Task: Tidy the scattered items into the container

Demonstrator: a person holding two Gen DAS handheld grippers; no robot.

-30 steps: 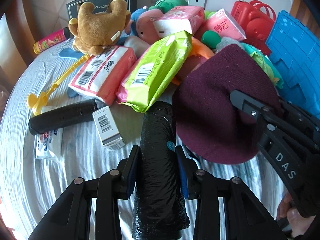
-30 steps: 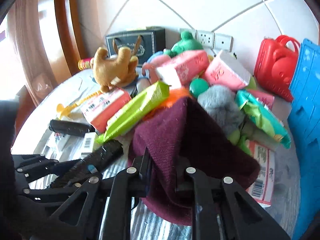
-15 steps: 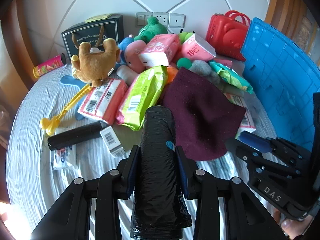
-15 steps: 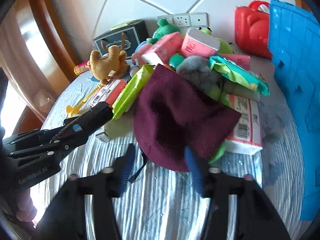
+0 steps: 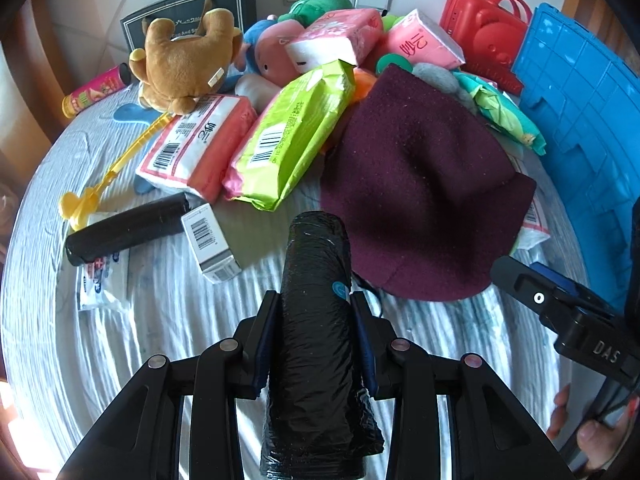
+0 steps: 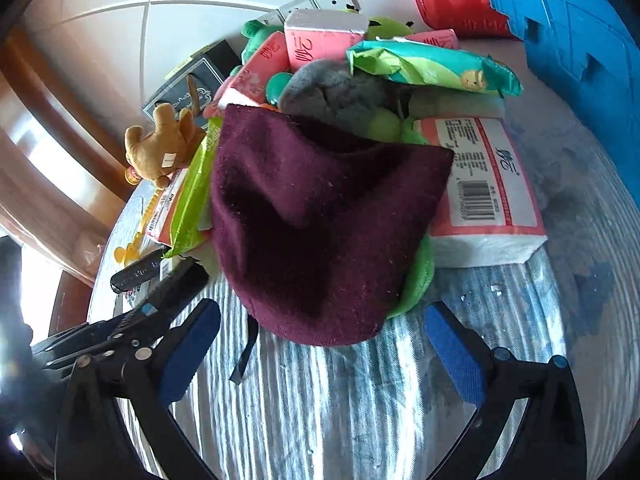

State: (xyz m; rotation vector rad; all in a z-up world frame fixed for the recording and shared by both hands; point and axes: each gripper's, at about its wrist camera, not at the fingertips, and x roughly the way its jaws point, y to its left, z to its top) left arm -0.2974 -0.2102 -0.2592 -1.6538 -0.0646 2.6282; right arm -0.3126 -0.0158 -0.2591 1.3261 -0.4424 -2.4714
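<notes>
My left gripper (image 5: 315, 304) is shut on a black roll of plastic bags (image 5: 316, 320), which it holds above the striped tablecloth. A maroon knit hat (image 5: 424, 184) lies just ahead on the pile of scattered items. In the right wrist view the same maroon hat (image 6: 320, 224) lies a little beyond my right gripper (image 6: 320, 344), which stands open with nothing between its blue pads (image 6: 452, 352). The right gripper (image 5: 560, 304) also shows at the right edge of the left wrist view. The blue crate (image 5: 588, 120) stands at the right.
The pile holds a green wipes pack (image 5: 288, 136), pink tissue packs (image 5: 200, 144), a brown plush toy (image 5: 184, 64), a second black roll (image 5: 128, 232) and a small white box (image 5: 210, 244). A red case (image 5: 484, 16) stands behind. A tissue pack (image 6: 484, 188) lies right of the hat.
My right gripper let go of the maroon hat, opened and drew back; the hat dropped onto the pile. The left gripper kept its hold on the black roll and shifted slightly.
</notes>
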